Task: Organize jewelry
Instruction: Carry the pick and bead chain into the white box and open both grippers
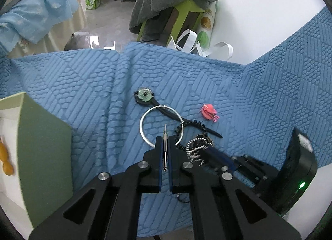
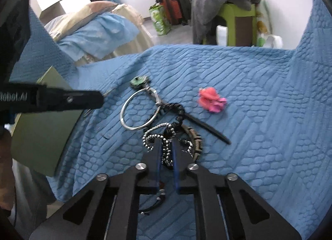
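Observation:
My left gripper is shut on a thin silver pin, held above the blue cloth; the pin's tip sticks out past the fingertips. Below it lies a silver bangle over a black hair stick with a green flower. My right gripper is shut on a silver beaded chain, which is tangled with a black coiled cord and a tan braided bracelet. A pink flower clip lies apart to the right. The left gripper shows at left in the right wrist view.
A green box with a pale inside stands at the left, an orange item in it. The blue textured cloth covers the table and rises at right. Chairs, draped fabric and bags stand beyond the far edge.

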`<state>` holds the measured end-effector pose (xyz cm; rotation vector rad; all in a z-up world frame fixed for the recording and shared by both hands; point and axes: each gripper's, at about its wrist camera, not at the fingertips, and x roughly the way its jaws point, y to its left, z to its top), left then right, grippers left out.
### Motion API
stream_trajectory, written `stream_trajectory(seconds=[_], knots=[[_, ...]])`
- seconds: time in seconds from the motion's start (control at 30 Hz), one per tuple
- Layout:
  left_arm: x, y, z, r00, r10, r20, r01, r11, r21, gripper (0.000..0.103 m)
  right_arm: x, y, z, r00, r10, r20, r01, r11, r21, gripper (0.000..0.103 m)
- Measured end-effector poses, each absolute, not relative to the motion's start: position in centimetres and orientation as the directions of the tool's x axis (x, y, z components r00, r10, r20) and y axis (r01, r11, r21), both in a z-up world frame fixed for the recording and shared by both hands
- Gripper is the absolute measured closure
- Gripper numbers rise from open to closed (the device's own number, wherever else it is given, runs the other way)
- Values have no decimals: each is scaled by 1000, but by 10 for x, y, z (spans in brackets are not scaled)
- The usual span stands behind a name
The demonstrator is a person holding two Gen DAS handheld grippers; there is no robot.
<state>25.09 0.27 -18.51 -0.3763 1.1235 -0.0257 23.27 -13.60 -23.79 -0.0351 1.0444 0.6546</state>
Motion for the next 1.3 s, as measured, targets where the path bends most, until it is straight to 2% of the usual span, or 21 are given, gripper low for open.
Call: stream_trajectory(seconds=[0.43,0.6,1.07,1.3], knots=[[226,13,-157,475,-236,-848,-134,932,-335,100,226,-154,-194,411,508,-757,-457,833,311,99],[222,16,-136,485,-199,-852,-111,952,-285,100,221,-153,-171,432,510,-744,-447,837,315,99],[208,56,-61,559,-201,-805,-85,951,-296,100,211,-112,-62,532,516,-671,-518,825,224,99],[189,89,-33,589,-177,-788,-97,953,-287,100,200,-83,-25,550,530,-645,-547,812,201,99]])
